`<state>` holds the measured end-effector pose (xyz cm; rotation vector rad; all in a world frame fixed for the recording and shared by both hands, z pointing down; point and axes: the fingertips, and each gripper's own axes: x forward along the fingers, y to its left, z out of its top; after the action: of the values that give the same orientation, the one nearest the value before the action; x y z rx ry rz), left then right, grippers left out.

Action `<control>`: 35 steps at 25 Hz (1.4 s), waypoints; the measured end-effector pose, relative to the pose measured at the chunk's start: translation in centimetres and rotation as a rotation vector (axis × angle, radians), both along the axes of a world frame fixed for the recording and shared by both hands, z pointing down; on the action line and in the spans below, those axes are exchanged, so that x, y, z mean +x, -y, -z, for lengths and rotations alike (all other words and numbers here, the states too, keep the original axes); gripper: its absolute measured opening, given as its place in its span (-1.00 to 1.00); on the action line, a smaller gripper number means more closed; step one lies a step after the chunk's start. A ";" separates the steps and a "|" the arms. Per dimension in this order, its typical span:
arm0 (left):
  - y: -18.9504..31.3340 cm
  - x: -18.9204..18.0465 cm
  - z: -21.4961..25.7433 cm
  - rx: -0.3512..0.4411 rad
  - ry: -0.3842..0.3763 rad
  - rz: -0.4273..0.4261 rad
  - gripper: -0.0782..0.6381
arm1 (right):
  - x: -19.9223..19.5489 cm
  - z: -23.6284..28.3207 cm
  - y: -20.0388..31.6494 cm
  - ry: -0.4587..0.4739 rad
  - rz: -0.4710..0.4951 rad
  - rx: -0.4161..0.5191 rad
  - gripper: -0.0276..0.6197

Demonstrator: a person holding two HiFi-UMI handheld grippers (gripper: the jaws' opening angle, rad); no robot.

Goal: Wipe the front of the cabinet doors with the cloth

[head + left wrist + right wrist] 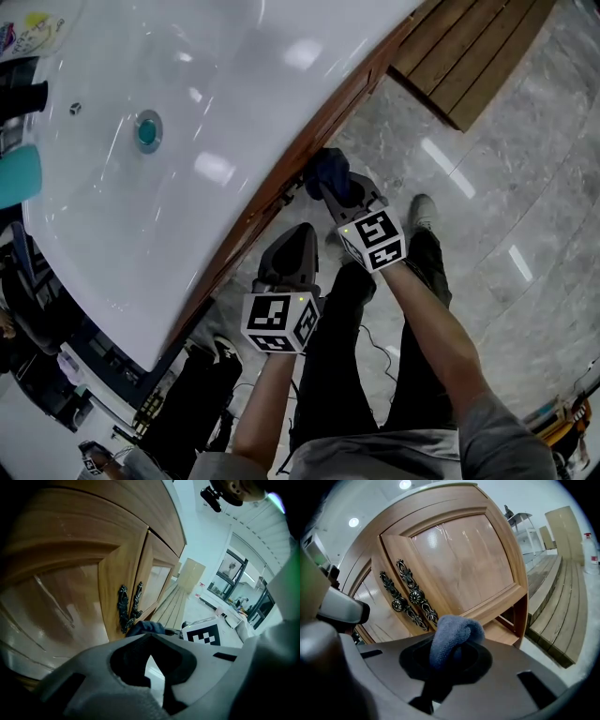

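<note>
Just 1 cloth (455, 634) in R tongs (446, 665); 2 doors (461, 557).

White basin above, grey marble below.
The glossy white basin (216, 112) has a teal drain (147, 130) with a small overflow hole (75, 108) near it. A teal object (19, 175) shows at the left edge, and a slatted wooden platform (473, 52) lies on the marble floor (525, 187).

Head cam steeply down; both gripper cams near cabinet doors (459, 569), prob. sharing handles (410, 597).
</note>
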<state>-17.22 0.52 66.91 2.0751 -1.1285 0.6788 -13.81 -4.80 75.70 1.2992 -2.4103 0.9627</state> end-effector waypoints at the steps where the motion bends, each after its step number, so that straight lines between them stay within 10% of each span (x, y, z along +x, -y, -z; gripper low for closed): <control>1: 0.2 0.0 0.0 0.004 -0.001 0.000 -0.76 | -0.2 0.0 0.2 0.004 0.001 0.003 -0.75; 35: 2.1 4.5 -0.8 -0.028 0.013 0.011 -0.76 | 5.4 -0.3 7.1 0.122 -0.130 -0.033 -0.76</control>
<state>-12.71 -1.57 67.72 2.0426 -1.1308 0.7000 -8.36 -11.86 76.00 1.4391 -2.4115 1.1430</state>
